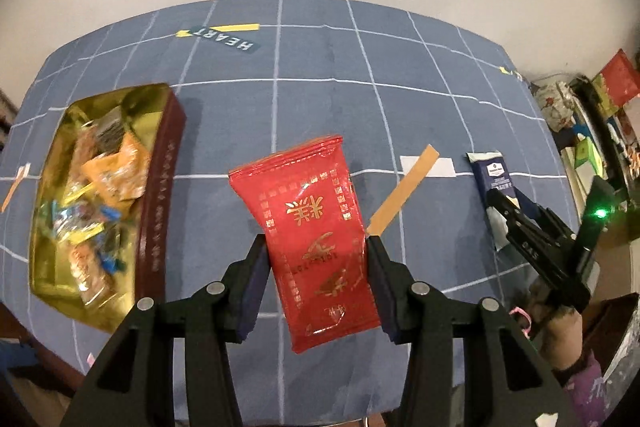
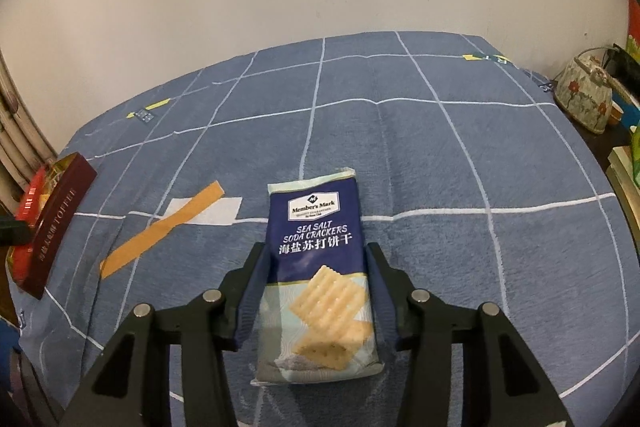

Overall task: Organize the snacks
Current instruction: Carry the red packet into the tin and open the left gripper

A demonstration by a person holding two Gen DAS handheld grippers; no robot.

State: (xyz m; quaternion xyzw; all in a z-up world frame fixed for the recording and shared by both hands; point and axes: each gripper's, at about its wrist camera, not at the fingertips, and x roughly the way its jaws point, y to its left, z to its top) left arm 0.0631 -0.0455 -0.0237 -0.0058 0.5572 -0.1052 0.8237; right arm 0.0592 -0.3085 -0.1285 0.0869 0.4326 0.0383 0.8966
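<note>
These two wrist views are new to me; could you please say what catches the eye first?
A bright red snack packet hangs above the blue grid cloth, clamped by the left gripper. Left of it sits a gold-lined tin full of snacks. The right gripper straddles a navy soda cracker packet lying on the cloth.

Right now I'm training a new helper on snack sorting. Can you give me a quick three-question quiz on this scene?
1. True or false: the left gripper holds a red packet.
2. What lies between the right gripper's fingers? A) toffee B) crackers C) tape
3. Where is the tin seen from the left gripper: left or right?

Key: 1 true; 2 B; 3 left.
</note>
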